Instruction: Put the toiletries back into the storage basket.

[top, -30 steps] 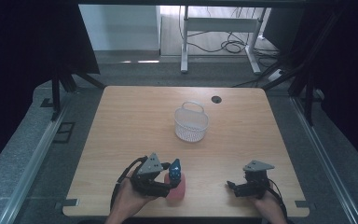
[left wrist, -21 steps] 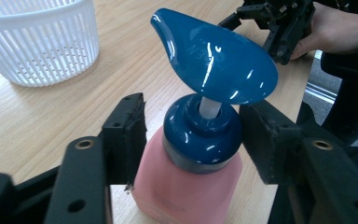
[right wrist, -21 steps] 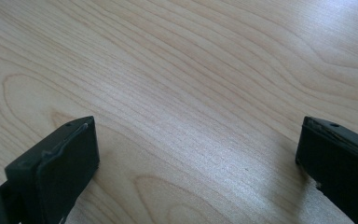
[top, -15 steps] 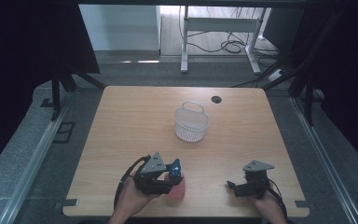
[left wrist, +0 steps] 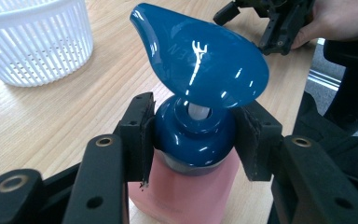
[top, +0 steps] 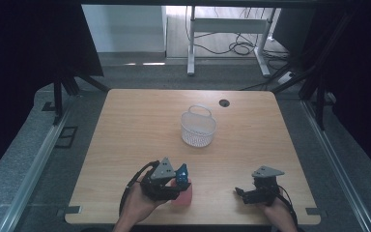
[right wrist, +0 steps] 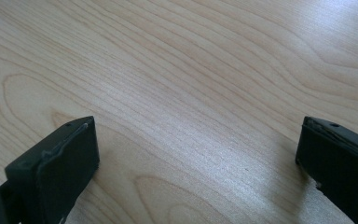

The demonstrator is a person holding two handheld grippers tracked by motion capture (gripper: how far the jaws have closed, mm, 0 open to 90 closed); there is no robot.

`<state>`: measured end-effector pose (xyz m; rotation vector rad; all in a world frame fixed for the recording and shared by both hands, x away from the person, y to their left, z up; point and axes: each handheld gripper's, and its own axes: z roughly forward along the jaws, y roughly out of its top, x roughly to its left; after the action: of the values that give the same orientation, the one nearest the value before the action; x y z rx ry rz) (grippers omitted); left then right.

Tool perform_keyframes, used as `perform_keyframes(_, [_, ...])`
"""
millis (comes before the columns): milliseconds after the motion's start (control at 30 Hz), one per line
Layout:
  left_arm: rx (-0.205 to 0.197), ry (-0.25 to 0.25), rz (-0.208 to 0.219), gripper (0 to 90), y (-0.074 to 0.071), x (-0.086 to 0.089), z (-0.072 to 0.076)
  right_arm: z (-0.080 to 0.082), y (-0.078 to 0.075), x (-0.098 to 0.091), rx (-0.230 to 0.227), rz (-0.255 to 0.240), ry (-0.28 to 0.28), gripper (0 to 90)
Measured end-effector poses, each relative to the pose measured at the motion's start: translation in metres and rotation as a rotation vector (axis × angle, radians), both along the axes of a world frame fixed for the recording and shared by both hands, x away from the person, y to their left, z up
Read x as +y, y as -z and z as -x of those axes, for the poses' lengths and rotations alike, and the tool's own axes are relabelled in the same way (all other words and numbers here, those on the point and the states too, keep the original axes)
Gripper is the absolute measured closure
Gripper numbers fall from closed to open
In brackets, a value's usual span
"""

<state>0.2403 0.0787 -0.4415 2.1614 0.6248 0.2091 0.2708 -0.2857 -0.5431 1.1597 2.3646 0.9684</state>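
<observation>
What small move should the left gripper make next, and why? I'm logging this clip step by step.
Probably lift the pink bottle with the blue pump top straight up. The left gripper has its jaws closed on the blue collar, the bottle stands on the wooden table, and the white plastic basket sits ahead as a likely destination. The right gripper is open and apart.

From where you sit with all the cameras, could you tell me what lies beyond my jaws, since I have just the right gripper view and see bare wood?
Observer: The high view shows a white basket mid-table, ahead of your right gripper.
Operator: Thank you. What is the left gripper doing?
Observer: The left gripper is shut on the blue collar of a pink bottle.
Operator: Is the bottle capped?
Observer: It carries a blue pump head, spout pointing towards the basket.
</observation>
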Motion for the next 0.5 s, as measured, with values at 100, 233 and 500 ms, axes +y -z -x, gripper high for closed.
perform_keyframes(100, [-0.004,-0.009,-0.008,52.4,-0.002,-0.001,-0.001,0.000,0.000,0.000,0.000,0.000,0.000,0.0])
perform_keyframes(233, [-0.005,-0.019,-0.001,52.5,-0.007,0.000,-0.003,0.000,0.000,0.000,0.000,0.000,0.000,0.0])
perform_keyframes(500, [-0.016,-0.034,0.000,52.5,-0.015,-0.001,-0.009,0.000,0.000,0.000,0.000,0.002,-0.001,0.0])
